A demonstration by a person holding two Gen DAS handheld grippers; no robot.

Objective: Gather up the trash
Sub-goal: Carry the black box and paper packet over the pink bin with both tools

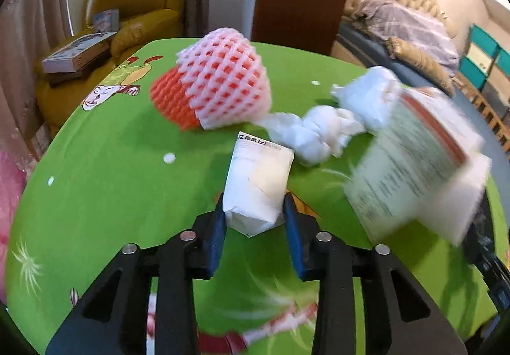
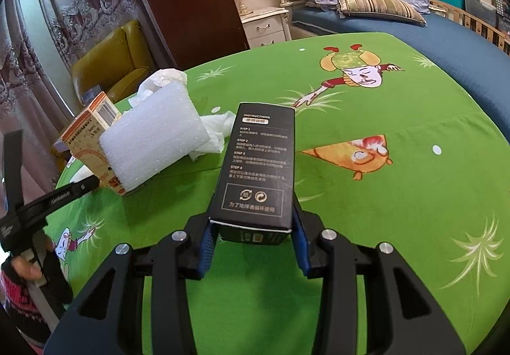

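The left gripper point(image 1: 255, 211) is pinching a white packet point(image 1: 258, 186) between closed jaws, above the green worktop point(image 1: 111, 163). The right gripper point(image 2: 251, 227) is clamping a black box point(image 2: 255, 170), near foam point(image 2: 153, 138) and tissue point(image 2: 220, 128).

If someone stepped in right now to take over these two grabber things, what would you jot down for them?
Left gripper: shut on a small white folded paper packet, just above the green cartoon-print tablecloth.
Right gripper: shut on a black rectangular carton with white instructions.
Left on the table: pink-and-orange foam fruit net, crumpled white tissue, orange-and-white cardboard box, white foam sheet.
Done: two items picked up. No bin is visible in either view.
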